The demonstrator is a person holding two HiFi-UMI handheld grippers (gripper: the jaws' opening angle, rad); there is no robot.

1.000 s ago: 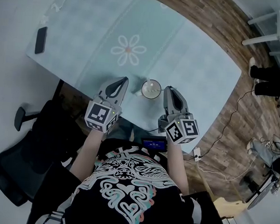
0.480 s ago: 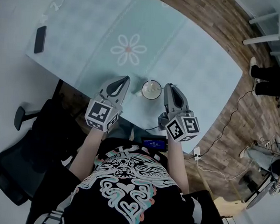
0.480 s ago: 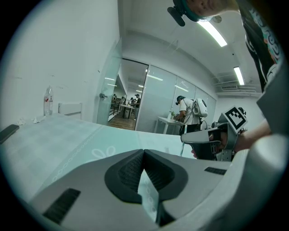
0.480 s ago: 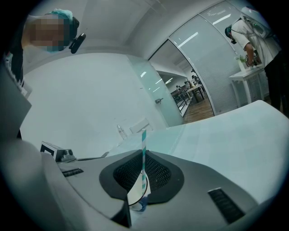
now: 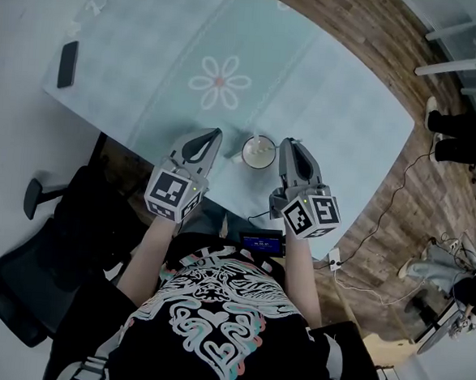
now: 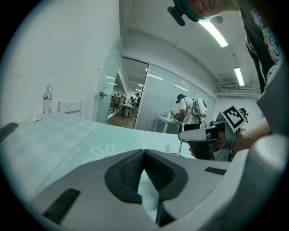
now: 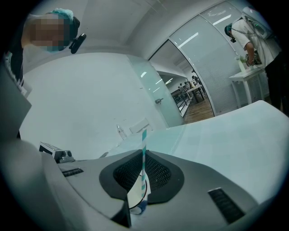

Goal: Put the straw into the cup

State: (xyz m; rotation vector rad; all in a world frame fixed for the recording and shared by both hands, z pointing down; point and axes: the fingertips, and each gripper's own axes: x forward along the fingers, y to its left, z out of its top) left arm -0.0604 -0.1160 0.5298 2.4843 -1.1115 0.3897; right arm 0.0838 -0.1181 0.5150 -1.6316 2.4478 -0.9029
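Two claws: right claw [image 7: 143, 154] pinches striped straw [image 7: 144, 137] near cup [image 5: 258, 152]; left claw [image 6: 144, 152] closed, empty.

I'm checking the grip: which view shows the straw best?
The right gripper view: the striped straw stands upright, pinched between the right gripper's jaws. The left gripper view shows only a thin bit hanging below that gripper. In the head view the straw cannot be made out.
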